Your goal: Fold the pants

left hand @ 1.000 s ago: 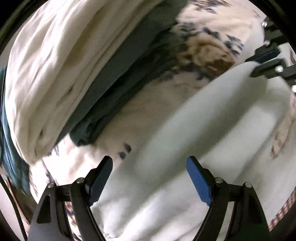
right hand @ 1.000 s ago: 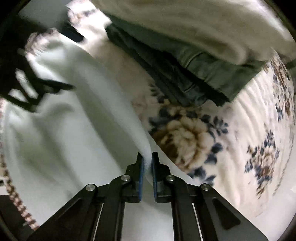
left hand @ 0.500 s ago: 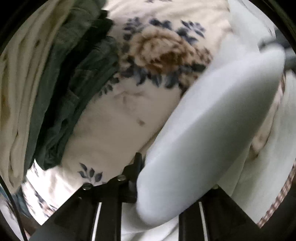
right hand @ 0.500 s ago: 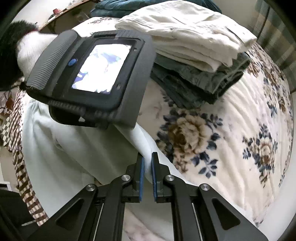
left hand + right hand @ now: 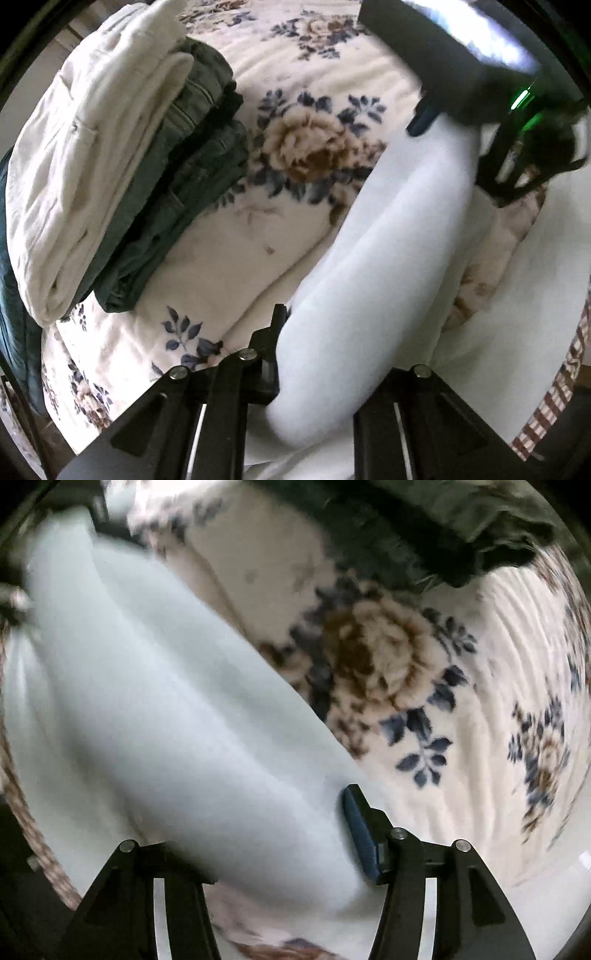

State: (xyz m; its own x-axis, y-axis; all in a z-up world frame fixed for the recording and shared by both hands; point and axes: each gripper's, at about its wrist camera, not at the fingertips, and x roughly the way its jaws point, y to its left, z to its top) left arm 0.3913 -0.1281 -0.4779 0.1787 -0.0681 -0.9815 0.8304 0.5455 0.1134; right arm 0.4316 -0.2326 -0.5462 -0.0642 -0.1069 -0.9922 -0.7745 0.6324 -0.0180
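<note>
Left gripper (image 5: 295,350) is clamped tight on the soft pale-white fleece pants (image 5: 376,236), jaws pressed together on a fold of the cloth, which bulges out over the right-hand finger and hides it. From that pinch the pants run up and to the right as a long rounded roll across the cream floral blanket with blue leaves and brown roses (image 5: 229,258).

Over on the right gripper (image 5: 280,834), the jaws have just been opening: they stand spread now, with the pants (image 5: 177,701) lying loose between them. The blue pad (image 5: 360,834) on the right finger shows clear beside the cloth's edge; the left finger's tip is buried under the fabric. This view is blurred.

In the left wrist view the right gripper's dark body (image 5: 461,62) hangs at the far end of the roll, a green light glowing on it.

No bins or baskets in shot. To the left of the pants, well apart, sits a stack of folded clothes: a cream cotton pair (image 5: 85,155) on top, dark green garments (image 5: 177,177) beneath. A brown checked cloth edge (image 5: 554,398) peeks out at the lower right.
</note>
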